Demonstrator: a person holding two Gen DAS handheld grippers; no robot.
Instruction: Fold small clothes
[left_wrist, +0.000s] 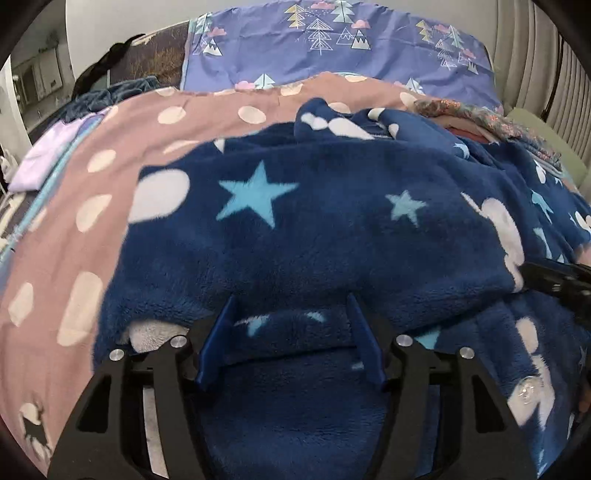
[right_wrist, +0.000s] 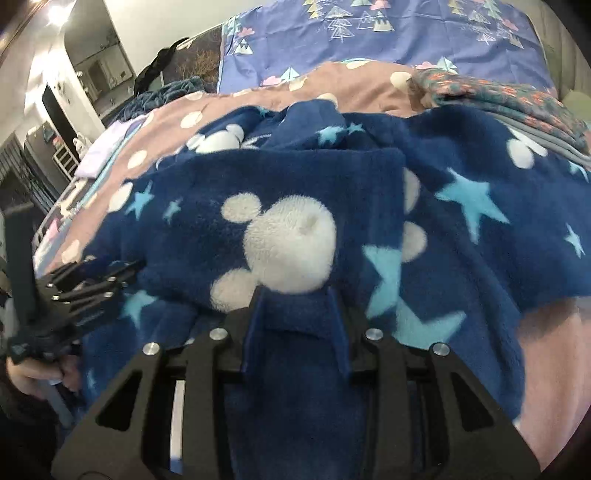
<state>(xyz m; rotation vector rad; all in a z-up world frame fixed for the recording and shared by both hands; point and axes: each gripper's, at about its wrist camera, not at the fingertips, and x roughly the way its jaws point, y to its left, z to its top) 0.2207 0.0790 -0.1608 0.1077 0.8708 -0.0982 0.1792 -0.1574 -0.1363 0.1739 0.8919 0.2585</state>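
Note:
A navy fleece garment (left_wrist: 314, 229) with light blue stars and white mouse-head shapes lies on a pink spotted bedcover (left_wrist: 59, 236). A fold of it hangs over both grippers. My left gripper (left_wrist: 291, 314) has its blue fingers apart with fleece between and over the tips. My right gripper (right_wrist: 295, 299) has its blue fingers closer together, with a fold of the garment (right_wrist: 280, 236) lying between and over them. The right gripper (left_wrist: 554, 280) shows at the right edge of the left wrist view, and the left gripper (right_wrist: 85, 284) at the left of the right wrist view.
A purple pillow (left_wrist: 332, 48) with tree prints stands at the bed's head. Folded patterned clothes (right_wrist: 509, 99) are stacked at the far right. A lilac cloth (left_wrist: 44, 155) lies at the left edge of the bed. A dark blue towel (right_wrist: 162, 96) lies further back.

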